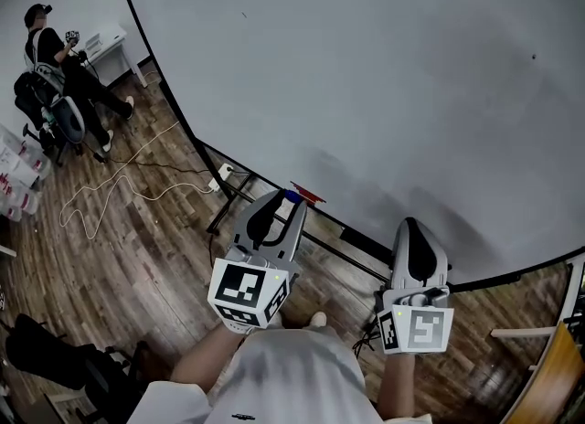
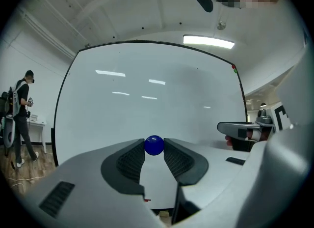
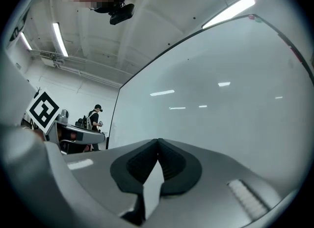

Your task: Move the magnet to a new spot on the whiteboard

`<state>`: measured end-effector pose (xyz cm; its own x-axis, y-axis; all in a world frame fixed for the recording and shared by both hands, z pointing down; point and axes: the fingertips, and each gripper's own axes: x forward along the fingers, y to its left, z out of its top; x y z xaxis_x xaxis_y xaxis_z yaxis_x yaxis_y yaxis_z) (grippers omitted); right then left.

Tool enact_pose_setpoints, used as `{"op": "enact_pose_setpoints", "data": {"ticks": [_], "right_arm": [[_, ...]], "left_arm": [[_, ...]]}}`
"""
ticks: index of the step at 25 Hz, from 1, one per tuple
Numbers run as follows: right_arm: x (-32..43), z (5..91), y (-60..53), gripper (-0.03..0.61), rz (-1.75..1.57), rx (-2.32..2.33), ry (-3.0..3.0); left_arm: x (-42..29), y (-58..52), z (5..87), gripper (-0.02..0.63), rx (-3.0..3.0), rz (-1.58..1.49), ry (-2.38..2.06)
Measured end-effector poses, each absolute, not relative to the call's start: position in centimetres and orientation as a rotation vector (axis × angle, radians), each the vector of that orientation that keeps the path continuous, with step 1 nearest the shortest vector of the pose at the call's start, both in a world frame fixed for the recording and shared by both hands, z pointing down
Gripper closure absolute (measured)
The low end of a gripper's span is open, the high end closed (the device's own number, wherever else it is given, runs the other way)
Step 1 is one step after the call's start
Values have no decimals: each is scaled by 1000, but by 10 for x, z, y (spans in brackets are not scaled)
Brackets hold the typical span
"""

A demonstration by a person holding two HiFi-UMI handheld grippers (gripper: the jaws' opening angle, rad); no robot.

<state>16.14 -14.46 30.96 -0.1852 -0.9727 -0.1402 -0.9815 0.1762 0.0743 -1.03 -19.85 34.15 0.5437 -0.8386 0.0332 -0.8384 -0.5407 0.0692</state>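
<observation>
One blue magnet (image 2: 154, 145) is pinched between the tips of the left gripper (image 2: 154, 148), which is held level in front of the lower part of the whiteboard (image 2: 147, 99). Whether the magnet touches the board is unclear. Two grippers point at the board side by side. The right gripper (image 3: 158, 142) has its jaws closed together on nothing. One person (image 1: 55, 57) stands well apart at the left.

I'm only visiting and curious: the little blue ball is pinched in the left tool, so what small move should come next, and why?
Probably ease the left gripper forward until the small round blue magnet meets a bare patch of the large white whiteboard. Its jaws grip the magnet at their tips, and the board faces them.
</observation>
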Motion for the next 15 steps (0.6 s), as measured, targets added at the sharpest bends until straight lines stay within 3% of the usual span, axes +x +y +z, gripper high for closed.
{"op": "enact_pose_setpoints", "data": {"ticks": [15], "right_arm": [[160, 317, -144, 578, 203, -1957, 2389]], "left_arm": [[-23, -188, 345, 492, 2667, 14, -1508]]}}
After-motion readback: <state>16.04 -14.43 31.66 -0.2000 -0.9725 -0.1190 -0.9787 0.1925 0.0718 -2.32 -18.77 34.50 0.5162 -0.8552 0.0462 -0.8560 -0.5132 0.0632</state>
